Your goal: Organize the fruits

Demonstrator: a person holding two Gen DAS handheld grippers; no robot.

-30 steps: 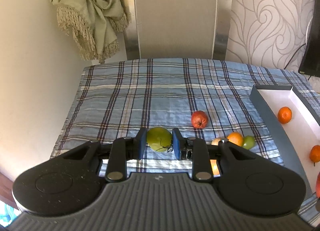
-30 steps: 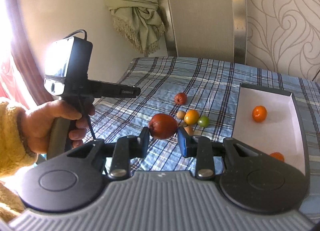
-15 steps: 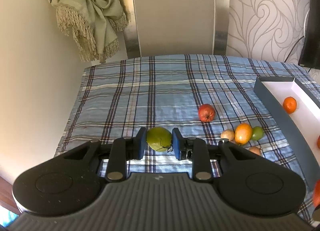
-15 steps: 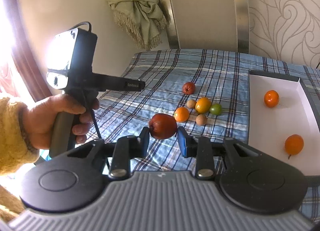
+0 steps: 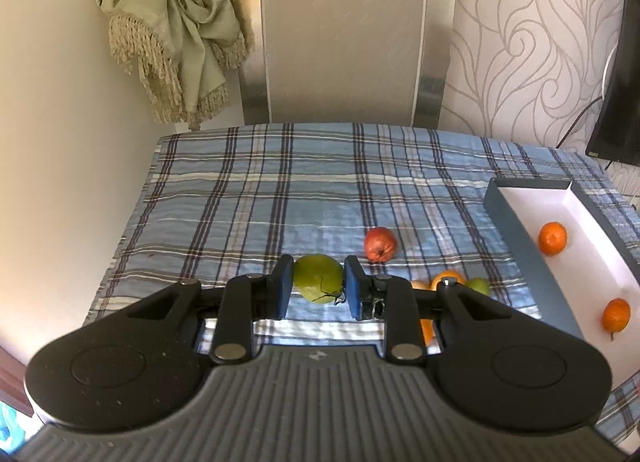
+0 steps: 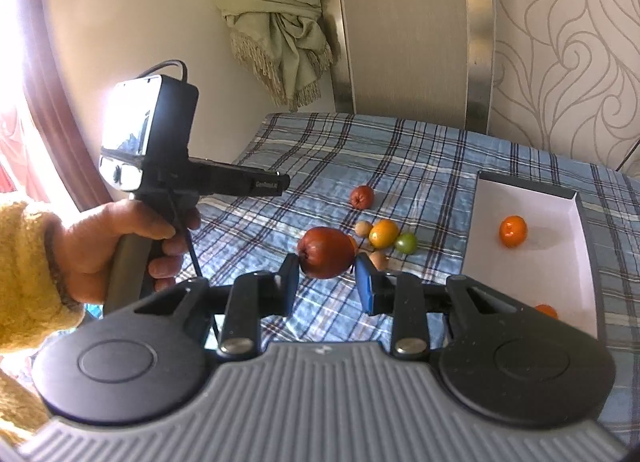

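Holding a red fruit (image 6: pixel 326 252) in my right gripper (image 6: pixel 327 286) and a green fruit (image 5: pixel 319 278) in my left (image 5: pixel 318 286); the tray (image 6: pixel 528 189) lies right of both, nearer my right

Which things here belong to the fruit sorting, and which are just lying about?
Job: green fruit in left gripper, red fruit in right gripper, loose fruits, white tray.
Lying about: hanging cloth, black screen.

Only a short white brand word on the side of the black barrel of the left gripper (image 6: pixel 256 184), too small and blurred to spell out, and a small embossed logo mark, no letters, on each grey housing.
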